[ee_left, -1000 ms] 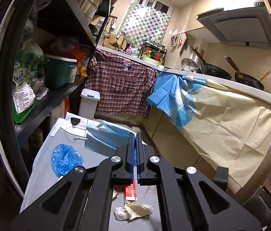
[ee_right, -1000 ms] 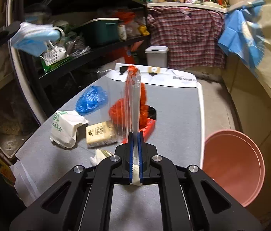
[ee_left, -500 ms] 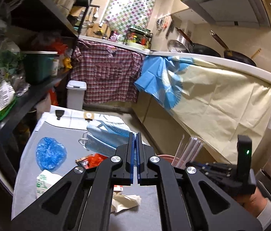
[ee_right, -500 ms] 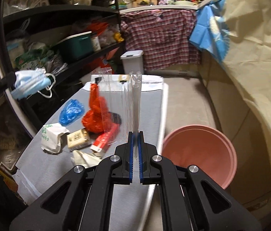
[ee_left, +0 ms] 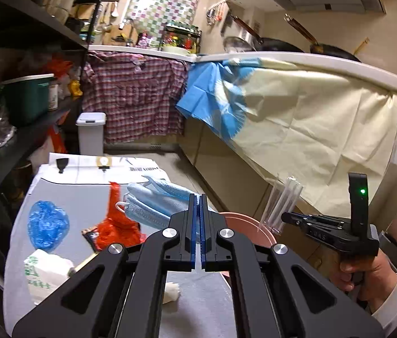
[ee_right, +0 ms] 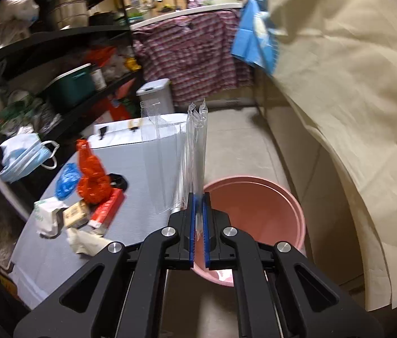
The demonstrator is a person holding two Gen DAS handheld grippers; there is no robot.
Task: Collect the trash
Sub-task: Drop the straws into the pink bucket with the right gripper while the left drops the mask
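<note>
Here the right gripper [ee_right: 198, 211] pinches a clear plastic wrapper [ee_right: 195, 152] by its lower end, jaws nearly closed on it, and the wrapper stands up tall along the fingers, its long axis pointing away from the camera. The pink bucket [ee_right: 254, 197] sits on the floor directly ahead and below those jaws, just beside the edge of the grey table [ee_right: 130, 169]. So the wrapper already hangs over the bucket's mouth, and the drop seems to need little more than a parting of the jaws, perhaps with a tilt downward.

The left gripper [ee_left: 198, 217] holds a blue face mask [ee_left: 153, 200], jaws narrow on the fabric, the mask hanging to the left of the fingers above the table. From this view the bucket [ee_left: 243, 222] lies just right of and beyond the left jaws, so the right hand is the nearer one. More trash remains on the table: a red net bag [ee_left: 113, 222], a blue crumpled bag [ee_left: 46, 225] and a white paper packet [ee_left: 46, 270].
</note>
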